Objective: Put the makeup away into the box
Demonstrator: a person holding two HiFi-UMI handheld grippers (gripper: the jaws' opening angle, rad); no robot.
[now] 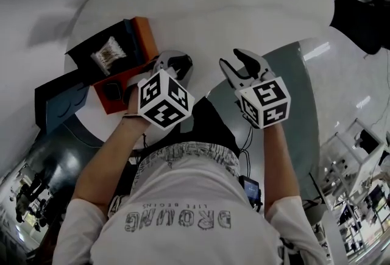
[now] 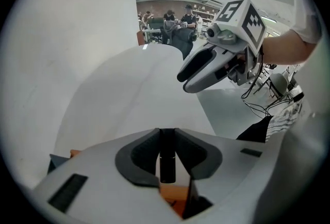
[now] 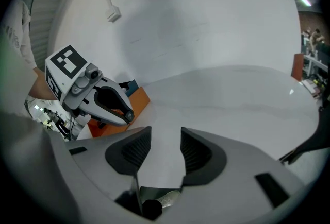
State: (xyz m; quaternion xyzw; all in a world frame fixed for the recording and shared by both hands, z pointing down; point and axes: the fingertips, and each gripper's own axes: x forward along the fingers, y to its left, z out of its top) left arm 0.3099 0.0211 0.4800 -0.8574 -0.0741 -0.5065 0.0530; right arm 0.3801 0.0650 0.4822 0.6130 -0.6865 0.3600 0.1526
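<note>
The left gripper (image 2: 166,148) is clamped on a slim black tube (image 2: 166,169) above the orange box (image 1: 145,35), left of centre in the head view. The tube is not yet inside, where a swab packet (image 1: 106,53) lies. The right gripper (image 3: 160,148) is spread and empty, and no other makeup shows on the table (image 1: 244,2).

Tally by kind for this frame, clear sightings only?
Grippers: 2, left gripper and right gripper
Boxes: 1, orange box
Tubes: 1, black tube in the left jaws
Packets: 1, cotton swab packet
Total: 5
</note>
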